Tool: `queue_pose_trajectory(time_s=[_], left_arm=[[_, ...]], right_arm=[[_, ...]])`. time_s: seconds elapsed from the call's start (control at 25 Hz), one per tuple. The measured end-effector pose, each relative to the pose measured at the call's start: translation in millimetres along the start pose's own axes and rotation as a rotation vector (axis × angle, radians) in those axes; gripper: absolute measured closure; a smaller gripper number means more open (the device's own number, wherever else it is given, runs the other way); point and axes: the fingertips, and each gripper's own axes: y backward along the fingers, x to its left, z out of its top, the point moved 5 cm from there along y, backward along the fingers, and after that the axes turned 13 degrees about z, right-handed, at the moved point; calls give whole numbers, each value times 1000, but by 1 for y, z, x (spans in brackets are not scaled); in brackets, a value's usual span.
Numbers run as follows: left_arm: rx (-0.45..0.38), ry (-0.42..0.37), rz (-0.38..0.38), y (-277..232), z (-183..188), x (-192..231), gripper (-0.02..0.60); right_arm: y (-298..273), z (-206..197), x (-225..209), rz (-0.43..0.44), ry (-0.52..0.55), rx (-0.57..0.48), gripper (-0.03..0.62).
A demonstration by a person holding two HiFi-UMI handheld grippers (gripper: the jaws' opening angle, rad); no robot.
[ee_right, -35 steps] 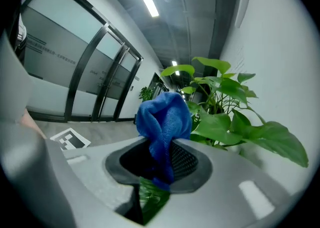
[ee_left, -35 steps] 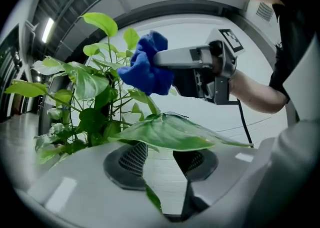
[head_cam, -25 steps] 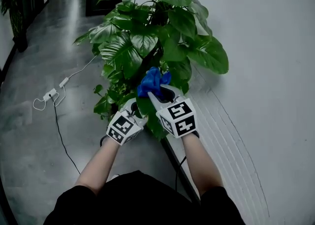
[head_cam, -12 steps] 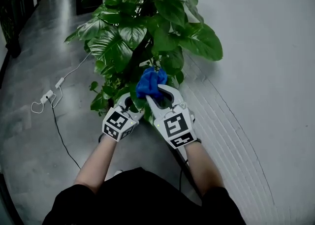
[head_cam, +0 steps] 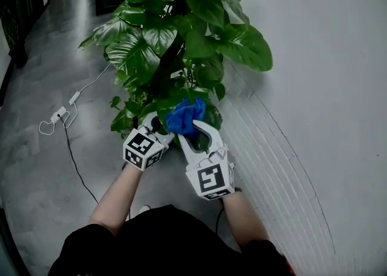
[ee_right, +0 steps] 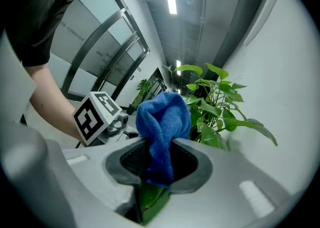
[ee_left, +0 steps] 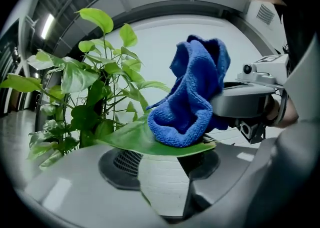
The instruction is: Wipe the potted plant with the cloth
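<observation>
- As the right tongs (head_cam: 191, 128), clamped on the blue cloth (head_cam: 186, 116), are drawing back toward the person, the cloth is sliding along a low leaf (ee_left: 145, 139) of the plant (head_cam: 175, 33).
- The left tongs (head_cam: 158, 128), with jaws standing apart, are staying put and propping that leaf from beneath; the pads are not pinching it.
- This stroke is probably ending near the leaf tip, and many leaves higher up are still awaiting the cloth.
</observation>
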Motion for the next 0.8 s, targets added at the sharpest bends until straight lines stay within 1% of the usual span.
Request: queue_pose_trajectory(time_s=[0.16, 0.32, 0.44, 0.8], left_arm=[[6, 13, 18, 1, -4, 0, 387], [8, 49, 36, 2, -9, 2, 387], [11, 70, 52, 2, -12, 3, 387], [17, 76, 77, 1, -14, 2, 387]], right_arm=[[13, -8, 8, -3, -43, -30, 485], [22, -19, 14, 11, -112, -45, 485], [26, -27, 17, 25, -134, -43, 485], [39, -52, 22, 66, -178, -23, 485]])
